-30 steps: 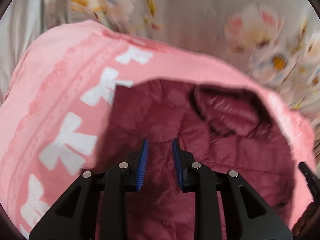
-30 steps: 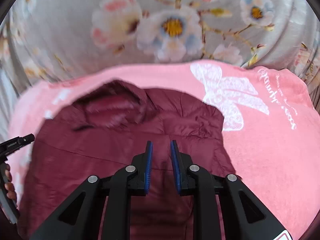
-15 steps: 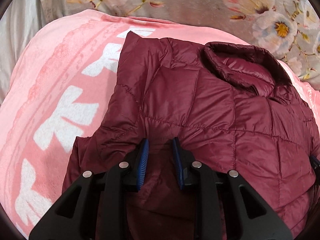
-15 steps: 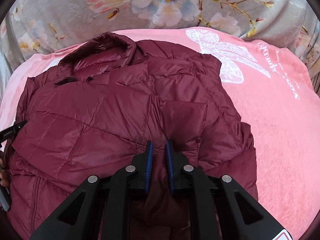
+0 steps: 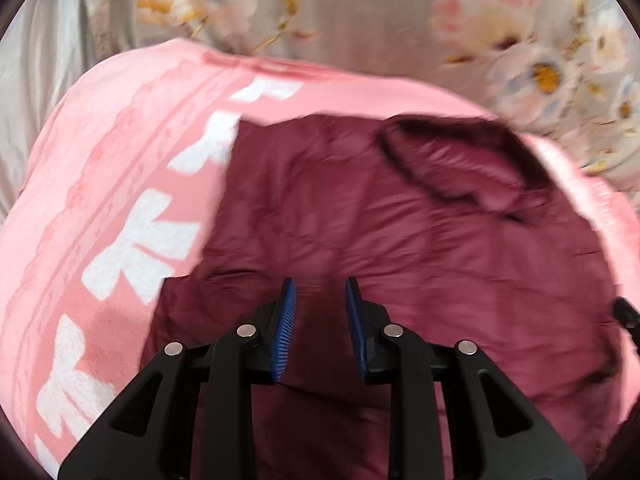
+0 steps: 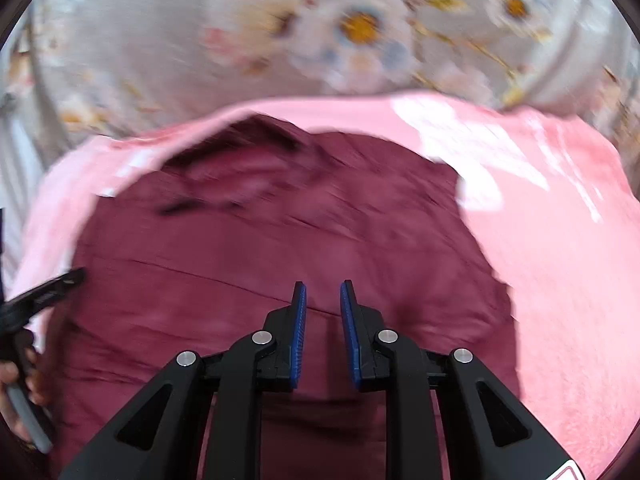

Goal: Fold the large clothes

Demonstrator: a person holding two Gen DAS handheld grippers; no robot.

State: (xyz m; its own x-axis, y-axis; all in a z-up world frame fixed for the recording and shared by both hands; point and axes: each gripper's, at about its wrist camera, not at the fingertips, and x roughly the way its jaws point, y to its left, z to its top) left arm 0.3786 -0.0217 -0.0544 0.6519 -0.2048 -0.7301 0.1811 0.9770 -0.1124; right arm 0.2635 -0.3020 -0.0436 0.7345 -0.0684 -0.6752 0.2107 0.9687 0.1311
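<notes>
A big flowery sheet (image 5: pixel 360 20) covers the bed. On top of it lies a pink blanket (image 5: pixel 120 184) with white bows. It reaches almost to the sheet's far edge.

The dark red puffy jacket (image 5: pixel 400 240) lies on the middle of the pink blanket. Its collar (image 5: pixel 452 160) points to the blanket's far edge. The jacket's left side sits close to the row of white bows (image 5: pixel 140 248).

Half a second ago both grippers were low, and red cloth bunched up between their blue pads. Now both views have pulled back and everything looks smeared. The cloth is no longer between the pads.

The left gripper (image 5: pixel 320 320) has its jaws opening, a little apart, with nothing pinched. The right gripper (image 6: pixel 323 328) has its jaws opening too, with a gap and nothing inside. Both hang over the near part of the jacket. A hand (image 6: pixel 16 392) shows at the left edge of the right view.

I think a fold was just laid down and let go. The jacket looks shorter and tidier, but it may need one more fold.
</notes>
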